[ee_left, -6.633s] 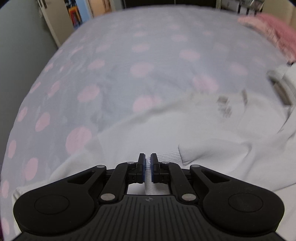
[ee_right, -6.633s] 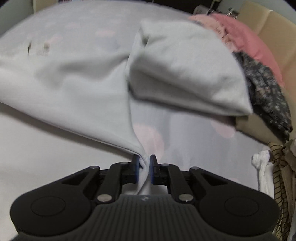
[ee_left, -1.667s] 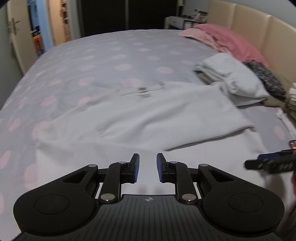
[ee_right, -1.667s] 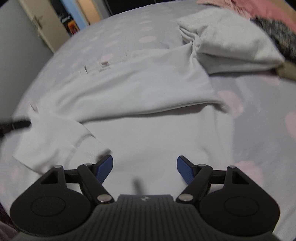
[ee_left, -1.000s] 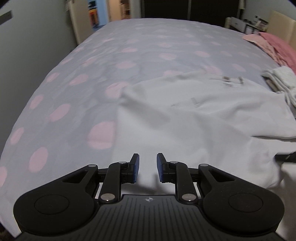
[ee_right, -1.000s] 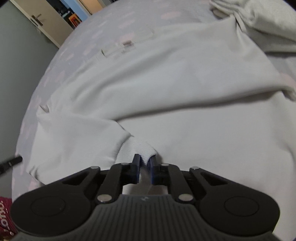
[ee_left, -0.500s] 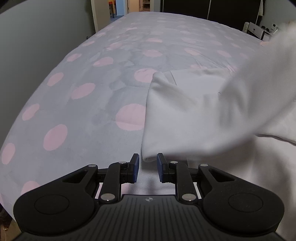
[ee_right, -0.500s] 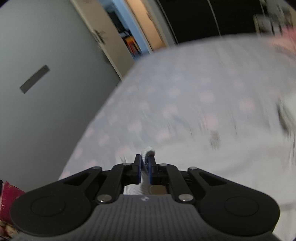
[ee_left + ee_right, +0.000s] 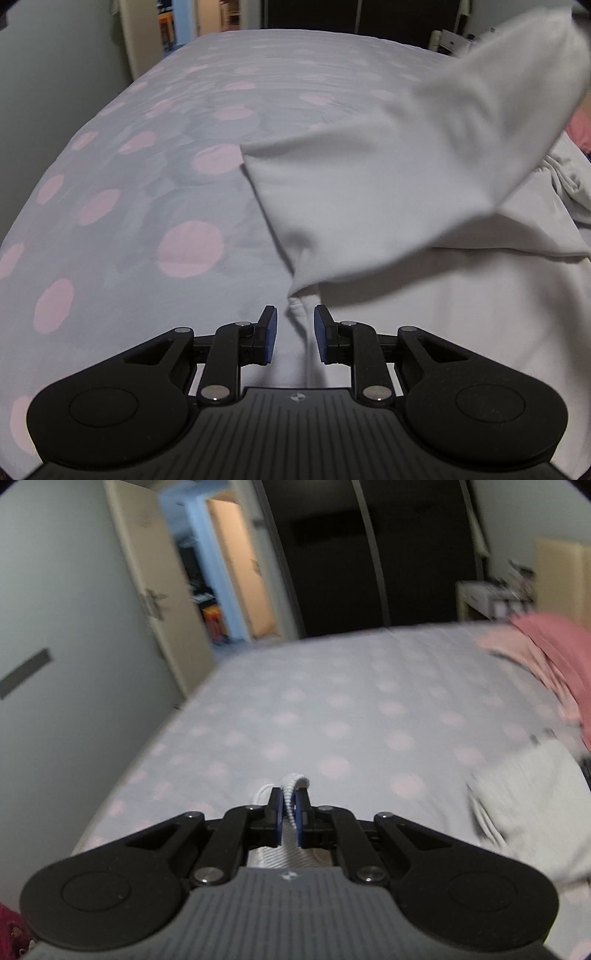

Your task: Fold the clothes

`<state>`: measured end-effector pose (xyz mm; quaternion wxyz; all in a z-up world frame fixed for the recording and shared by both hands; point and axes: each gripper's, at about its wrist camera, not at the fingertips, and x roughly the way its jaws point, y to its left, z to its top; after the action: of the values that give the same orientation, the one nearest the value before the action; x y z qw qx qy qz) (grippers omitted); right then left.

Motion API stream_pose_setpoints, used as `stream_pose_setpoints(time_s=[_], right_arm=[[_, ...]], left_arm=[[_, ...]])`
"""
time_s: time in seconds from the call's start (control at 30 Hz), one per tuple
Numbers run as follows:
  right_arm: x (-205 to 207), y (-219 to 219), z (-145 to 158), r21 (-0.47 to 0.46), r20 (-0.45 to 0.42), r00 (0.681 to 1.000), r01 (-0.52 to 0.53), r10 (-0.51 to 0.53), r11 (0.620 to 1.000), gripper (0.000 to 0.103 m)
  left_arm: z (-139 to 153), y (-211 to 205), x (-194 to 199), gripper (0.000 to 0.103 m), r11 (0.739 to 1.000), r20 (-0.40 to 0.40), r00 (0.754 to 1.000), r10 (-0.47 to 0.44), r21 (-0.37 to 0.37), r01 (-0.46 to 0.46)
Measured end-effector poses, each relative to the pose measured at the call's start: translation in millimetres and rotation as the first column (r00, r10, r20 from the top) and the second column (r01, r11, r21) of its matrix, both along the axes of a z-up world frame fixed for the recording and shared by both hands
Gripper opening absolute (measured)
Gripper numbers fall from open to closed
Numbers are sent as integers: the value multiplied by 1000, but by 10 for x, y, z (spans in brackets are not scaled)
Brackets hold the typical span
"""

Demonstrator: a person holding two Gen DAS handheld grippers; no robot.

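- The left gripper (image 9: 295, 334) has its jaws a little apart around an edge fold of the white long-sleeved cotton garment (image 9: 461, 332), not pressing it.
- The right gripper (image 9: 290, 812) is closed on the white ribbed cuff (image 9: 294, 782) of the lifted sleeve (image 9: 424, 155), which rises toward 2 o'clock.
- The grey bedspread with pink dots (image 9: 147, 184) lies free from 9 to 12 o'clock.
- At 3 o'clock lies perhaps a folded grey cloth (image 9: 532, 794), blurred.

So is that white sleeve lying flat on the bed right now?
No, lifted. The right gripper pinches its ribbed cuff, and the sleeve hangs in the air above the bed.
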<state>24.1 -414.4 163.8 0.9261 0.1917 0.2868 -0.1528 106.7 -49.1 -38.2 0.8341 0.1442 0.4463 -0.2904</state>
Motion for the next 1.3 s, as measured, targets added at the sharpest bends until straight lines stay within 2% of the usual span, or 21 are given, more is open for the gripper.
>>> stream_pose_setpoints(time_s=[0.1,0.2,0.33,0.43,0.53,0.57,0.6,0.67,0.77,0.97,1.07,1.13,1.2,1.3], right_arm=[[-10,-292,-511,44,-75,995,68,-65,997,7],[-21,-596,-994,101,-155,977,164,-147,981,7],[-17,-865,-1412,109,-228,950,242,-212,964,7],[-55,-1042,-1657,111,-279,931,276,-236,955,8],[-203,-1187,-1793,82,-299,913,314,-277,946,17],[-265,-1231,-1820,84,-296,913,317,-280,945,24],[-325,-1264,-1856,98,-294,916,312,-272,945,29],[-418,-1313,-1944,134,-299,922,298,-248,945,30],[-519,-1343,-2131,195,-313,927,278,-209,941,39],[-571,-1311,-2555,344,-329,928,291,-176,892,39],[-541,-1283,-2674,365,-311,932,296,-184,883,39],[-534,-1275,-2694,363,-290,934,308,-208,879,16],[-551,-1260,-2635,362,-274,938,305,-212,881,11],[-627,-1213,-2465,339,-263,939,304,-221,890,9]], left_arm=[[-76,-126,-9,20,1000,7,1000,-25,18,25],[-152,-252,-19,20,998,13,999,-50,36,50],[-312,-385,-17,20,991,30,998,-64,123,59],[-408,-399,34,17,985,25,999,-33,171,29],[-412,-363,81,17,989,-6,1000,-4,148,5],[-404,-357,86,17,990,-6,1000,0,143,1],[-398,-357,84,17,990,-2,1000,-2,141,2],[-401,-365,77,17,990,9,1000,-5,144,4],[-433,-393,69,17,988,23,1000,-7,157,3],[-449,-442,108,17,985,14,1000,27,167,-29],[-437,-443,120,13,985,11,999,40,167,-41],[-430,-427,126,11,985,12,999,52,165,-53],[-412,-395,145,9,983,14,996,83,164,-84],[-384,-333,179,8,982,8,993,114,148,-114]])
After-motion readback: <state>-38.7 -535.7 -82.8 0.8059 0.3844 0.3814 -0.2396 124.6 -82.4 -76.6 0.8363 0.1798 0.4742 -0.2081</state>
